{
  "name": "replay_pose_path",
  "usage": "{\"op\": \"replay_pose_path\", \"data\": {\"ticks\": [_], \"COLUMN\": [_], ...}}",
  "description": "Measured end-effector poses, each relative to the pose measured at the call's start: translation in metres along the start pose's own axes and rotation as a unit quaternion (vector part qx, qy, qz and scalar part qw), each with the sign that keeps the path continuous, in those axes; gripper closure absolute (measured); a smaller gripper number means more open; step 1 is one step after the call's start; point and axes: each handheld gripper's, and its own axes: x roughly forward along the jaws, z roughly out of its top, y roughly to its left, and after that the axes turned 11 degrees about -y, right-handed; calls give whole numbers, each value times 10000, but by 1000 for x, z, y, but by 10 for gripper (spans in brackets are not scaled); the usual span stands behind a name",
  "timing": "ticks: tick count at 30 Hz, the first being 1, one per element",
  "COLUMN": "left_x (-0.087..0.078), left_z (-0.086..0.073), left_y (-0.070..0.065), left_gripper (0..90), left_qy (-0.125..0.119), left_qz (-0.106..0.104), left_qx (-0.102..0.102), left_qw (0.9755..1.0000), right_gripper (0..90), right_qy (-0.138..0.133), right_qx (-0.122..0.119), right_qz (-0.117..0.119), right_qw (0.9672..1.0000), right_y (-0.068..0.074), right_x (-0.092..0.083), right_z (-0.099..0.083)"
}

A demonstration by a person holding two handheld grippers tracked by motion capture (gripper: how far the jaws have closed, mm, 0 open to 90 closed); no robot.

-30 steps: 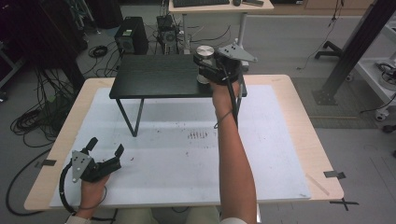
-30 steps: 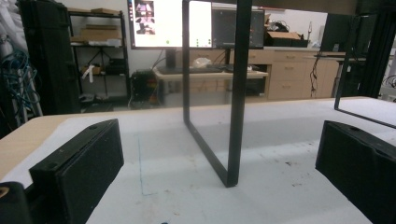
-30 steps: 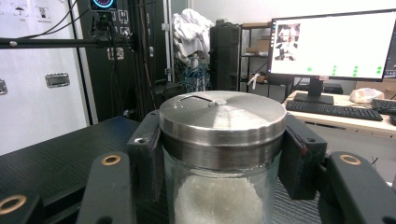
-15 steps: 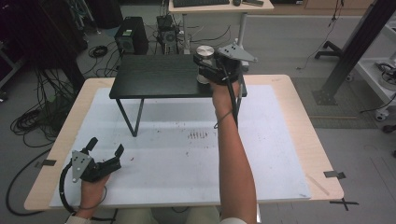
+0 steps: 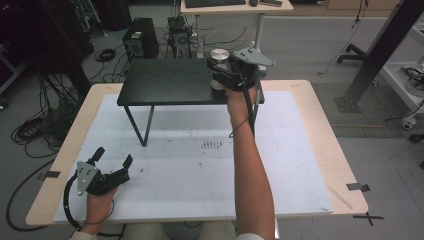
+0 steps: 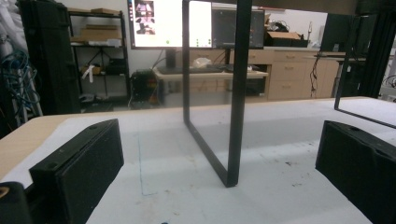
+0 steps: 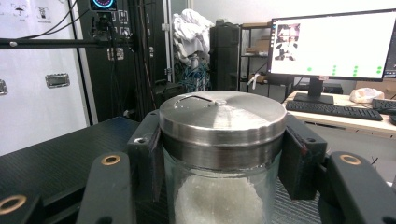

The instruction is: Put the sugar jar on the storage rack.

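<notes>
Between the jaws of the right gripper stands a glass jar with a metal shaker lid, white grains inside it. The jaws pinch the jar at the sides just below the lid, and it sits near the right rear corner of a small black stand that rests on the worktop. Whether the base of the jar touches the stand's top or hangs just clear I cannot tell.

The left gripper lies low on the worktop, well apart from the jar, its jaws spread with nothing between them; one black leg of the stand rises ahead of it.

My reading is that the step in hand is the grip on the jar, either a pick-up or a set-down. A lift calls for a straight rise that keeps the jar upright, so no grains spill through the lid.
</notes>
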Motion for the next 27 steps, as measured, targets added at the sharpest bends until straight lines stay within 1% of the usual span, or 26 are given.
{"op": "replay_pose_path", "data": {"ticks": [21,22,23,24,25,26,27], "left_x": [0,0,0,0,0,0,0], "left_z": [0,0,0,0,0,0,0], "left_y": [0,0,0,0,0,0,0], "left_gripper": [12,12,13,13,13,13,15], "left_qy": [-1,4,4,5,0,6,7], "left_qz": [-2,0,0,-2,-1,1,-2], "left_qx": [1,7,7,6,-1,7,7], "left_qw": [10000,10000,10000,10000,10000,10000,10000], "right_gripper": [423,391,347,347,275,275,213], "right_qy": [-11,-17,-24,-24,-81,-81,-154], "right_qx": [-6,23,17,17,92,92,227], "right_qz": [-4,15,-18,-18,-133,-133,-188], "right_qw": [10000,10000,10000,10000,9998,9998,9994], "right_y": [0,0,0,0,0,0,-3], "right_x": [0,0,0,0,0,0,-2], "right_z": [0,0,0,0,0,0,0]}}
